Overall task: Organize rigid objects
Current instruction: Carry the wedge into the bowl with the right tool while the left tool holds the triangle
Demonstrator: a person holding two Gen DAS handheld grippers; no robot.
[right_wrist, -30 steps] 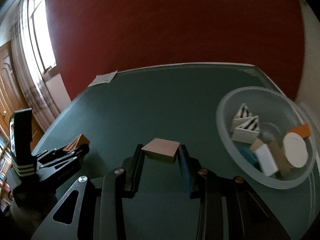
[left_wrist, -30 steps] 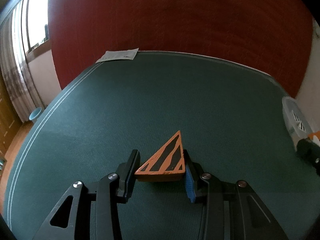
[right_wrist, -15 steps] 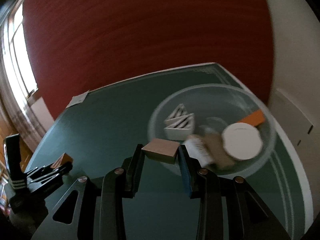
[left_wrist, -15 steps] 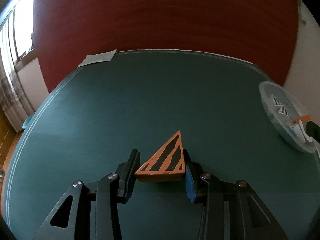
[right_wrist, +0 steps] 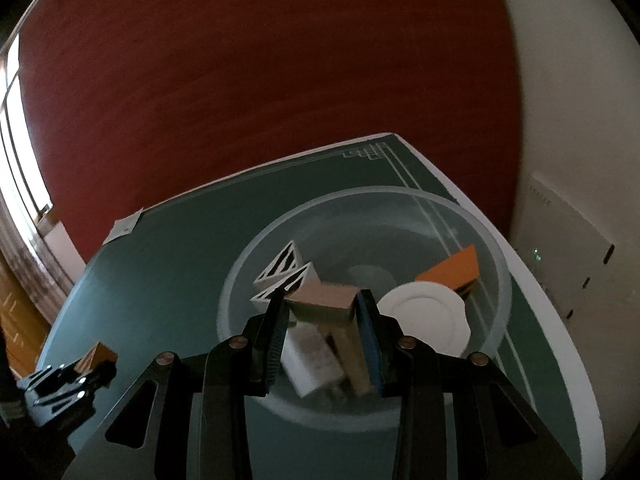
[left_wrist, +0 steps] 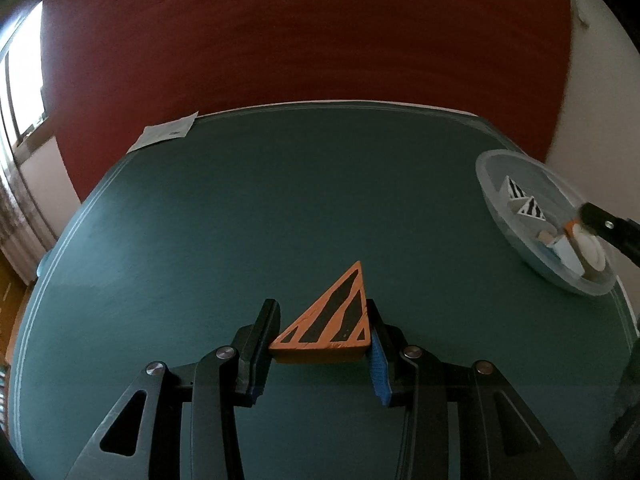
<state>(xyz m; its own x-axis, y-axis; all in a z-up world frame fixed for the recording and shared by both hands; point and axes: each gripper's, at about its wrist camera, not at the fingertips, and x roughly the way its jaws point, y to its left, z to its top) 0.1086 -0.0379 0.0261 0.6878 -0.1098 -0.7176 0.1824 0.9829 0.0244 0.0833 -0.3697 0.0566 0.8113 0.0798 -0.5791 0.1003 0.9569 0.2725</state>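
My left gripper [left_wrist: 320, 322] is shut on an orange triangular block with black stripes [left_wrist: 330, 326], held above the green table [left_wrist: 240, 220]. My right gripper [right_wrist: 322, 306] is shut on a tan square block [right_wrist: 324, 298] and hangs over the clear plastic bowl [right_wrist: 496, 264]. In the bowl lie two white striped triangles [right_wrist: 282, 270], a white disc [right_wrist: 426, 316], an orange block [right_wrist: 454, 270], a white block [right_wrist: 310, 356] and a tan block. The left wrist view shows the bowl [left_wrist: 516, 236] at the right with the right gripper's finger [left_wrist: 608, 226] over it.
A paper label [left_wrist: 166, 134] lies at the table's far left corner. A red-brown wall [left_wrist: 300, 32] stands behind the table, and a window [left_wrist: 24, 88] with curtains is at the left. A white wall panel [right_wrist: 568, 256] is right of the table edge.
My right gripper carried the tan block rightward from beside the bowl to over its middle. My left gripper moved right with the orange triangle, so the bowl came further into its view.
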